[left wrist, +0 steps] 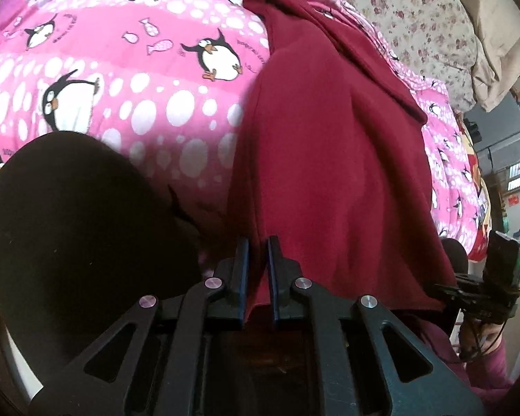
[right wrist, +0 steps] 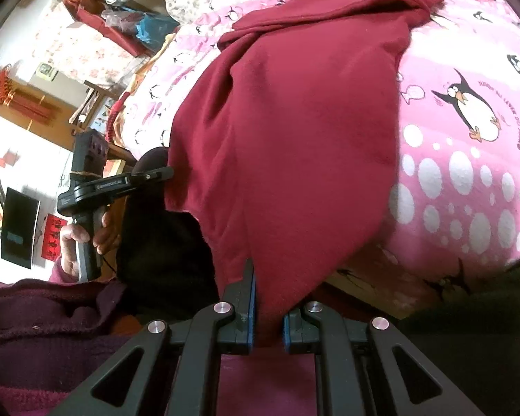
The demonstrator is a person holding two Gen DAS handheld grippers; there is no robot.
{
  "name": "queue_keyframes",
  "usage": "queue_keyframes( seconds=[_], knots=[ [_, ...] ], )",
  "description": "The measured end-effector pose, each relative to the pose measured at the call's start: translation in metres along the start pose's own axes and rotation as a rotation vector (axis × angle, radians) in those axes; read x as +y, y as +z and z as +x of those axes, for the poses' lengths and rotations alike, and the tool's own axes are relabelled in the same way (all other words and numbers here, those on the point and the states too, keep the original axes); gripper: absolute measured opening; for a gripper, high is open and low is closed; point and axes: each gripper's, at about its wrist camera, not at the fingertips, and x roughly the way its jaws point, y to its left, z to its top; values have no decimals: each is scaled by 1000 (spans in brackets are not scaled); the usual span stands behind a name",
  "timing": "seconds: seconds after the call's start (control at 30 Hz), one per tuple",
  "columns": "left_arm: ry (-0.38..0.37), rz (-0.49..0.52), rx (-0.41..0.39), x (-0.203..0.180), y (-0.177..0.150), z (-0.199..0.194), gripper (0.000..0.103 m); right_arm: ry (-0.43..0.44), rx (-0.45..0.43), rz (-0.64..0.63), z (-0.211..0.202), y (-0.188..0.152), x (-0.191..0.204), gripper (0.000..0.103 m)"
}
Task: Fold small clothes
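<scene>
Both grippers were clenched on the near hem of the dark red garment (left wrist: 329,159). In the left wrist view, my left gripper (left wrist: 258,242) pinched a fold of the cloth at lower centre, blue pads pressed onto it from either side. In the right wrist view, my right gripper (right wrist: 268,277) had a thicker bunch of the same cloth between its pads, also lower centre; the right-hand finger was mostly hidden behind the fabric.

The garment ran from both grips up toward the top of each frame, its far end already doubled over and lying on the pink penguin blanket (left wrist: 138,79). A black garment (left wrist: 79,208) sat at lower left of the left view, just beside the red one. A floral pillow (left wrist: 416,27) lay at upper right.

Judgement: mid-fold, near edge lifted, not yet laid down.

Risks from here:
- The left grip took only a thin edge of cloth. A tug could slip it out and drop that corner.
- The right grip was bunched. Setting it down as it was would leave a lump or a crooked edge.
- Uneven lowering of the two hands would skew the fold line.
- The black garment lay close; the hem could drag it or land on top of it.
- The soft, uneven blanket may let the far fold shift if I pulled.
</scene>
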Motion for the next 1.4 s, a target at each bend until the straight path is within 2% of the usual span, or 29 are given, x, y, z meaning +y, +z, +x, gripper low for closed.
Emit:
queue_keyframes(
  seconds=[0.03,0.1,0.17,0.23,0.3,0.37,0.47,0.57,0.63,0.7,0.8,0.9,1.0,1.07,1.13,1.17,1.2,1.27,1.33,1.4],
  knots=[
    [-2,2,3,-1,1,-1,12,-24,16,-14,-1,2,2,10],
    [-22,5,-9,-1,6,-6,40,-84,30,-56,-8,7,7,14],
    [-46,-10,-42,1,10,-16,46,-151,9,-105,-24,16,11,26],
    [-47,-16,-78,2,16,-27,52,-221,-18,-130,-43,28,14,47],
    [-44,-20,-123,5,22,-37,62,-268,-49,-151,-60,42,17,48],
    [-38,-29,-154,9,28,-38,63,-274,-88,-176,-73,62,24,48],
    [0,-41,-150,12,39,-29,63,-224,-170,-228,-70,106,48,48],
    [3,-29,-132,11,44,-17,63,-105,-200,-269,-26,162,86,48],
    [14,-17,-124,8,46,-10,63,-56,-178,-275,14,195,108,48],
    [21,-11,-130,7,49,-6,63,-46,-153,-281,54,225,125,48],
    [26,-21,-122,10,53,2,63,-117,-134,-298,109,274,135,48],
    [15,-18,-106,12,57,8,63,-117,-68,-248,154,312,127,48],
    [-2,-5,-109,11,60,8,63,-183,-53,-206,182,335,116,47],
    [-21,-8,-117,12,63,9,63,-192,-64,-153,191,345,104,47],
    [-14,8,-130,12,64,7,45,-169,-72,-119,197,352,96,43],
    [-8,18,-134,13,65,7,25,-178,-75,-132,199,355,98,41],
    [-26,20,-126,14,66,6,14,-189,-70,-149,201,356,101,37],
    [-64,9,-120,19,67,4,13,-179,-58,-177,202,361,105,31],
    [-67,9,-133,24,66,-3,10,-149,-55,-181,202,367,106,25],
    [-60,5,-172,32,65,-18,8,-77,-66,-155,200,375,105,21]
  ],
)
